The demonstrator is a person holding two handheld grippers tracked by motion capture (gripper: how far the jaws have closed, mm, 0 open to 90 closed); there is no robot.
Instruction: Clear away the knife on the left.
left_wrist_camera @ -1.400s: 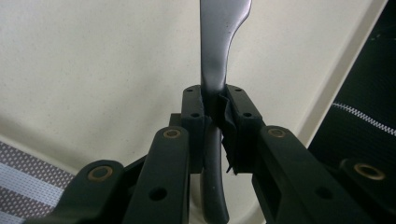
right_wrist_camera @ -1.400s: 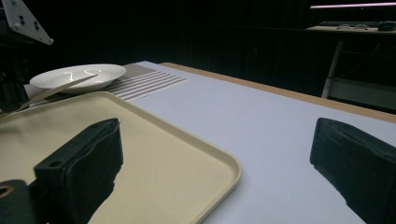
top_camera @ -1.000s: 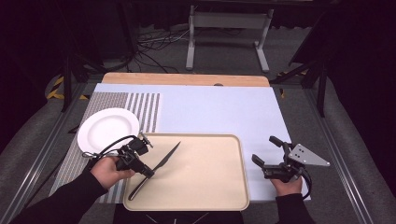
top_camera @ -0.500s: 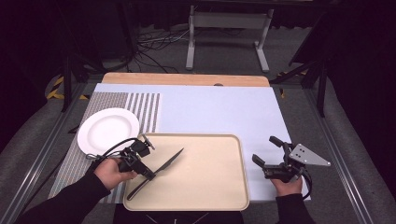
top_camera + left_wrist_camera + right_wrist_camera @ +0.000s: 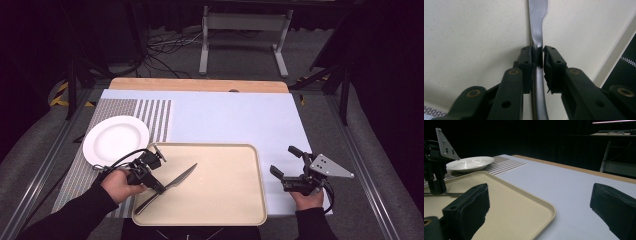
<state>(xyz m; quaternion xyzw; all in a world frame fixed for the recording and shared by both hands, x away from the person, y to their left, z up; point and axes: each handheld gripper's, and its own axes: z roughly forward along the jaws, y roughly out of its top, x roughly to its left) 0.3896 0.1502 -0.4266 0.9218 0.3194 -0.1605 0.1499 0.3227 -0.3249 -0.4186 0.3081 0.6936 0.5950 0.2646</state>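
The knife (image 5: 167, 187) has sunk nearer the tray (image 5: 235, 200), left gripper (image 5: 159, 186) fingers pinching it, blade toward the worktop's far-right corner; right gripper (image 5: 285, 164) fingers spread.

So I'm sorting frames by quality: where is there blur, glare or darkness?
High view: sharp table, dark surroundings. Left gripper view: knife shows glare, while the near parts of the jaws are soft. Right gripper view: the near jaws are blurred, the plate has bright reflections, and the background is black.

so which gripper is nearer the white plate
Left. The left gripper sits just below the white plate, clamped on the knife; the right gripper is far across the tray.
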